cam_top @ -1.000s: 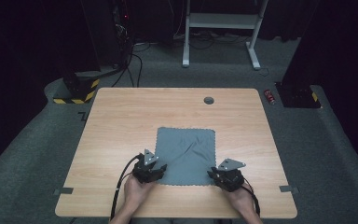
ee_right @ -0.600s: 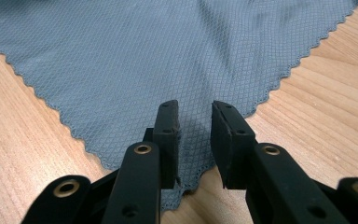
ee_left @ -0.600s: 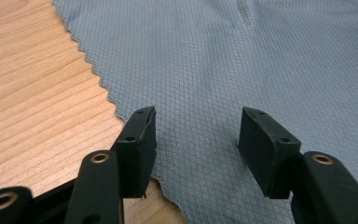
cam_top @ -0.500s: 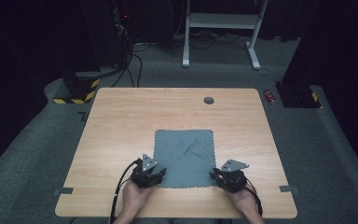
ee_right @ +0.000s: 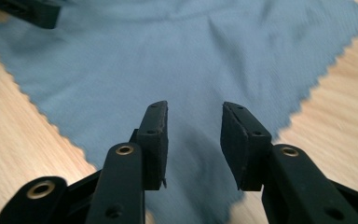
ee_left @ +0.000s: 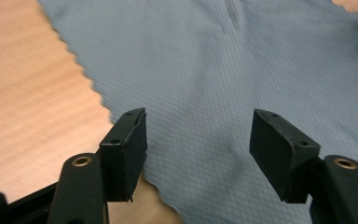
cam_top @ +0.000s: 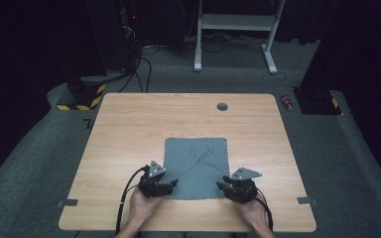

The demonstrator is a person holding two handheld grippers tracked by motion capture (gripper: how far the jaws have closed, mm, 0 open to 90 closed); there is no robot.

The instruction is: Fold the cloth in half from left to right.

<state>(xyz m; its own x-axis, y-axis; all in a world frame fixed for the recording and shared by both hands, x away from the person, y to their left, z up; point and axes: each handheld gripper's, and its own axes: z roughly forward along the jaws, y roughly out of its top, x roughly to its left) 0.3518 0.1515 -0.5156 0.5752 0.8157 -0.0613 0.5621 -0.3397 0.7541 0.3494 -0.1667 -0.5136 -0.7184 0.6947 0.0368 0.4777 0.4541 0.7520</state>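
Cloth point(cam_top: 196, 166): grey-blue, square, zigzag edges, flat on the table point(cam_top: 129, 129) near the person's side, with a few soft wrinkles in the middle. Near left corner under the left gripper point(cam_top: 164, 187), near right corner under the right gripper point(cam_top: 229, 188). Fingers wide apart on the left gripper point(ee_left: 198, 154), nothing pinched, cloth lying loose between and below them. Fingers point(ee_right: 154, 140) on the right gripper point(ee_right: 193, 140) closer together but parted too, gripping nothing, the corner point just below. Step in hand, by the look of it: grabbing both near corners, likely for a fold. For a good job: down low, until the bottom finger slides under the edge. One corner in each gripper, right at the tip, not a big bunch. Gentle squeeze, both sides at the same time. Straight lift, slow, so no tugging to one side. Even pull, so no new wrinkles. Possible trouble: fingers closing on top of the cloth and catching only air, or pushing the corner away across the smooth wood.
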